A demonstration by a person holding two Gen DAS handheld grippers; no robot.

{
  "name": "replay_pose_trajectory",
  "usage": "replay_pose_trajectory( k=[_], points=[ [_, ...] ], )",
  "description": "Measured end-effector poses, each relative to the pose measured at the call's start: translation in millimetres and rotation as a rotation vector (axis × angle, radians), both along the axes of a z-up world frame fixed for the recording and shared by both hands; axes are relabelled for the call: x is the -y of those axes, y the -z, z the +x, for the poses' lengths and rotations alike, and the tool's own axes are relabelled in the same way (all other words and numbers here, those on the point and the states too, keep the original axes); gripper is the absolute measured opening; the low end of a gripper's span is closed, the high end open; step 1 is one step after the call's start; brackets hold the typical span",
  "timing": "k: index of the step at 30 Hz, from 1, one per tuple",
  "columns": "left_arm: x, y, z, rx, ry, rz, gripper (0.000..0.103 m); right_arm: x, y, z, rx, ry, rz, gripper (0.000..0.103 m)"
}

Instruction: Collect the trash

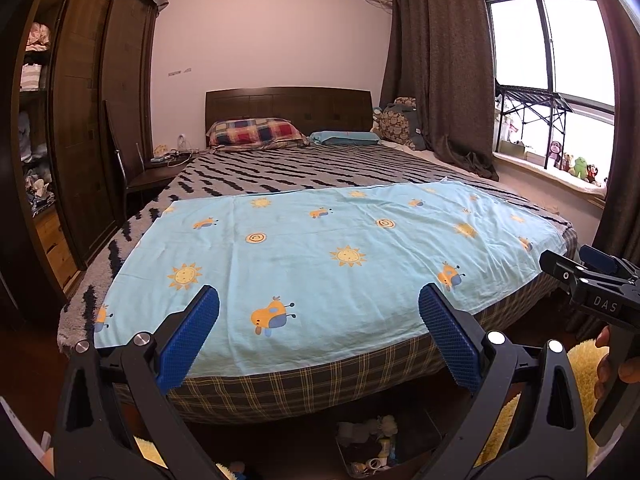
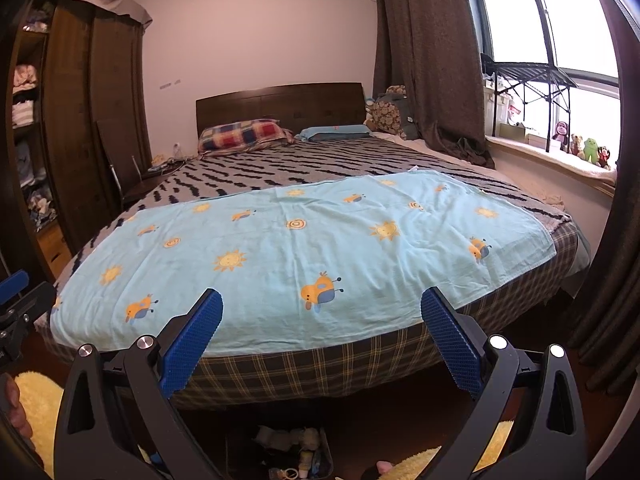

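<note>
My left gripper (image 1: 319, 304) is open and empty, held above the foot of the bed. My right gripper (image 2: 321, 304) is open and empty too; it also shows at the right edge of the left wrist view (image 1: 588, 276). A clear bin (image 1: 370, 446) with mixed trash, crumpled paper and small bottles stands on the dark floor below the bed's foot, under both grippers; it also shows in the right wrist view (image 2: 296, 454). A light blue cloth (image 1: 320, 248) with suns and cartoon animals lies flat over the bed's near half, with no trash on it.
The bed (image 1: 304, 388) has a plaid skirt and a zigzag blanket (image 1: 304, 168). A dark wardrobe (image 1: 80, 120) stands left, with a chair (image 1: 132, 168) beside it. Curtains (image 1: 436, 72) and a window sill with toys (image 1: 576, 168) are right. A yellow fluffy mat (image 1: 584, 372) lies on the floor.
</note>
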State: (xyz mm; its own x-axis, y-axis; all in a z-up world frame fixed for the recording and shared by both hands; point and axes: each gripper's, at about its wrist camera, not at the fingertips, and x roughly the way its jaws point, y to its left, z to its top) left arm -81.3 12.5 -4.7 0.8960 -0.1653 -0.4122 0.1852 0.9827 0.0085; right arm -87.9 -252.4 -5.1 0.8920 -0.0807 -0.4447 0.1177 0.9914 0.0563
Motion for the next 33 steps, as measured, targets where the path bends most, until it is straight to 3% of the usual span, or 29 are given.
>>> replay_pose_trajectory(
  k=[33],
  points=[
    [-1.2, 0.1, 0.7, -0.006, -0.017, -0.010, 0.095, -3.8, 3.3, 2.4, -0.012, -0.001, 0.007, 0.100]
  ],
)
